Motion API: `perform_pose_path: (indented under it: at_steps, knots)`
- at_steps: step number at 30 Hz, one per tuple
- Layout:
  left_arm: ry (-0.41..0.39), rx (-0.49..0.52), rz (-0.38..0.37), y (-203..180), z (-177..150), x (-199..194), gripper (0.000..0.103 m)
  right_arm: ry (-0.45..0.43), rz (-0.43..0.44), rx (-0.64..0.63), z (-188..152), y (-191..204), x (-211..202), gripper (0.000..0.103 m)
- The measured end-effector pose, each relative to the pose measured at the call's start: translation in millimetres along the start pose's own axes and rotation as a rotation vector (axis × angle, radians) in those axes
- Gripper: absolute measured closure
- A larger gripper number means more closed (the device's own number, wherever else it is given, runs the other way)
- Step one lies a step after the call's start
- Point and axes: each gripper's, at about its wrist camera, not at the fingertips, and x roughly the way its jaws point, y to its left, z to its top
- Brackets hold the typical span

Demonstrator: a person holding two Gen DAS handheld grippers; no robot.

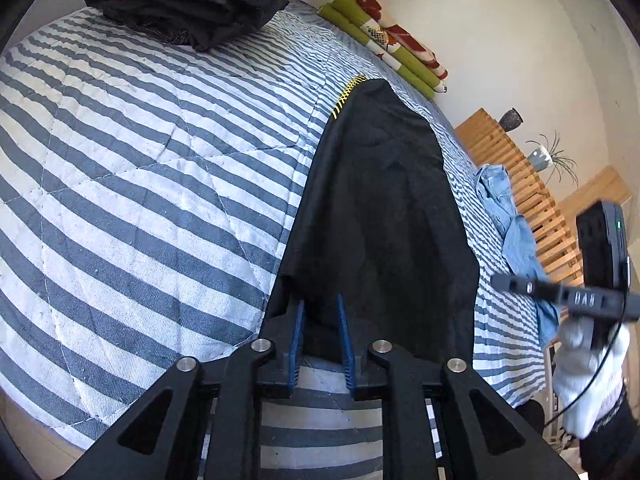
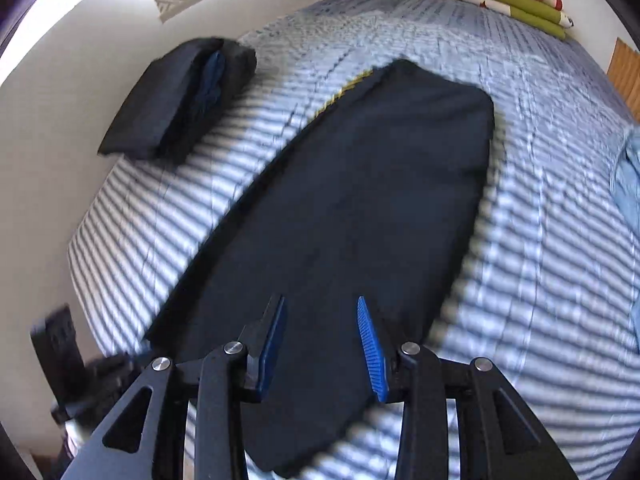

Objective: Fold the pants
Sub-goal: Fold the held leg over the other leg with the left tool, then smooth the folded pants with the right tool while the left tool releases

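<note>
While the left hand-held gripper pinches the black pants' near edge, the right hand-held gripper hovers spread apart above them on the bed.

The left wrist view sits low and close over the striped bedspread, looking forward along the left gripper toward the far wall, with the right gripper at its right edge. The right wrist view looks down from higher along the right gripper's fingers. Both share the black pants, the dark folded stack far left, and the green folded blanket by the far wall.
</note>
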Motion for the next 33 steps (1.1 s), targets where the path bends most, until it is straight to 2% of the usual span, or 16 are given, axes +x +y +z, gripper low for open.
perform_pose_path:
  at_steps: [1, 3, 7, 10, 13, 20, 24, 27, 30, 32, 33]
  knots:
    - [-0.006, 0.006, 0.008, -2, 1, -1, 0.068, 0.015, 0.015, 0.024, -21, -3, 2, 0.069]
    - [-0.021, 0.004, 0.018, -6, 5, -1, 0.059, 0.048, 0.04, 0.069, -51, -8, 10, 0.069]
    - [-0.029, -0.003, 0.05, -11, 10, -1, 0.056, 0.059, 0.079, 0.133, -73, -9, 25, 0.069]
    - [-0.028, -0.038, 0.045, -7, 19, 2, 0.056, 0.042, 0.114, 0.179, -75, -8, 30, 0.069]
    - [-0.038, -0.074, 0.056, 4, 29, 6, 0.056, 0.029, 0.088, 0.181, -76, -1, 31, 0.069]
    - [-0.034, -0.096, 0.035, 25, 25, -5, 0.056, 0.052, 0.147, 0.212, -81, -2, 26, 0.069]
    - [-0.073, -0.134, 0.042, 43, 27, -23, 0.056, 0.066, 0.149, 0.215, -79, 4, 33, 0.069]
    - [-0.068, -0.163, 0.019, 49, 32, -22, 0.057, 0.087, 0.132, 0.203, -80, 8, 37, 0.07]
    - [-0.052, -0.148, -0.003, 44, 34, -17, 0.058, 0.094, 0.123, 0.205, -81, 8, 39, 0.07]
    - [-0.045, -0.13, 0.002, 38, 34, -13, 0.064, 0.097, 0.135, 0.224, -83, 3, 39, 0.072]
    - [-0.035, -0.121, 0.004, 35, 34, -11, 0.076, 0.099, 0.14, 0.234, -84, 2, 40, 0.073]
